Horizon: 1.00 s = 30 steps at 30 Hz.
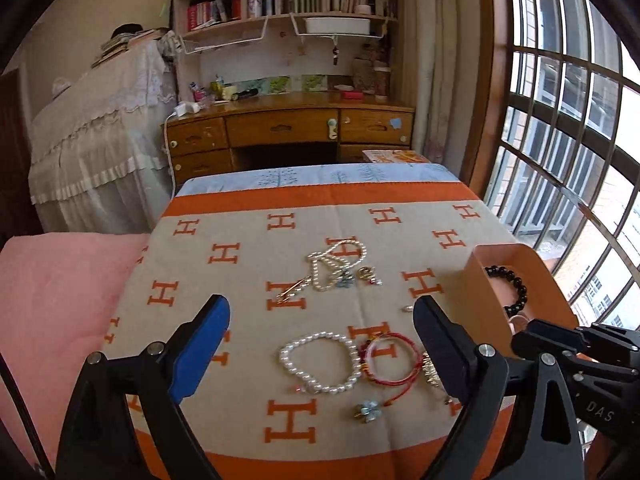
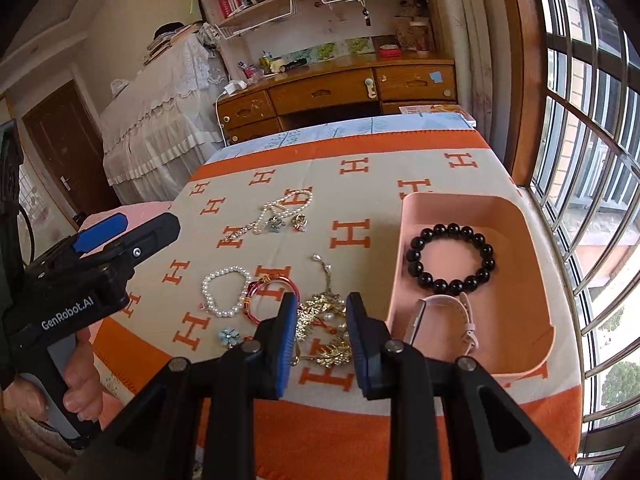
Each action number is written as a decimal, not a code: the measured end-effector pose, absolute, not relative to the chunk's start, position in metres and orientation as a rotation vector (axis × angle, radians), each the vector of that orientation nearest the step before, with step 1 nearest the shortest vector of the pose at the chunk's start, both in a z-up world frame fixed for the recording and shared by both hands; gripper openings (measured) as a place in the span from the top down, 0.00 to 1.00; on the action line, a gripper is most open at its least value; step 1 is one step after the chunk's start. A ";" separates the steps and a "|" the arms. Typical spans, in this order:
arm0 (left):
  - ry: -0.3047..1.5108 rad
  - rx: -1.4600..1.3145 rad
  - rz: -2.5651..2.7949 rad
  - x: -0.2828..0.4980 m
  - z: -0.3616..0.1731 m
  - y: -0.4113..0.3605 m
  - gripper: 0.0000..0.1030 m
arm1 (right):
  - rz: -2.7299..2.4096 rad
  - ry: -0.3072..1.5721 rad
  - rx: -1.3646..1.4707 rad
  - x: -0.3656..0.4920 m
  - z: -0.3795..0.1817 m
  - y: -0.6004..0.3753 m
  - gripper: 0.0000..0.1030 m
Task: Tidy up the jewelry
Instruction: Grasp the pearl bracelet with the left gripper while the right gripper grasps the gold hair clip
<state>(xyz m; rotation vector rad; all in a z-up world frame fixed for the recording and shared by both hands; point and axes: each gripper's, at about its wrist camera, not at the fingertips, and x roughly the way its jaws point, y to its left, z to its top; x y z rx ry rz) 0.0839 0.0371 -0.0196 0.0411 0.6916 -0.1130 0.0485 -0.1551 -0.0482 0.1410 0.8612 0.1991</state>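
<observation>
A pink tray [image 2: 532, 264] on the right holds a black bead bracelet [image 2: 451, 258] and a pink-strap watch [image 2: 466, 320]; the tray also shows in the left wrist view [image 1: 480, 280]. On the H-patterned blanket lie a pearl bracelet [image 1: 320, 362], a red cord bracelet [image 1: 390, 358], a blue flower piece [image 1: 367, 408], a gold leafy necklace [image 2: 324, 320] and a far pearl necklace pile [image 1: 338, 266]. My left gripper [image 1: 322, 344] is wide open above the pearl bracelet. My right gripper [image 2: 322, 340] is partly open, its pads either side of the gold necklace.
The blanket [image 1: 248, 240] covers a small table with a pink cushion [image 1: 60, 300] at its left. A wooden desk [image 1: 292, 128] and bookshelves stand behind. A barred window [image 2: 592, 160] runs along the right.
</observation>
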 end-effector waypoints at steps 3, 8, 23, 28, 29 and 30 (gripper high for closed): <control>0.724 0.015 -0.066 0.084 -0.032 0.065 0.11 | 0.195 0.882 0.128 0.052 -0.050 -0.147 0.68; 0.795 -0.021 -0.032 0.094 -0.053 0.091 0.11 | 0.200 0.922 0.118 0.058 -0.058 -0.136 0.55; 0.936 -0.050 -0.084 0.109 -0.102 0.103 0.11 | 0.233 1.170 -0.030 0.083 -0.117 -0.099 0.55; 0.949 -0.066 -0.080 0.113 -0.105 0.107 0.11 | 0.237 1.175 -0.050 0.088 -0.123 -0.096 0.61; 0.951 -0.066 -0.081 0.113 -0.105 0.106 0.11 | 0.235 1.181 -0.058 0.089 -0.125 -0.096 0.67; 0.953 -0.065 -0.083 0.114 -0.106 0.106 0.11 | 0.232 1.192 -0.067 0.090 -0.127 -0.095 0.71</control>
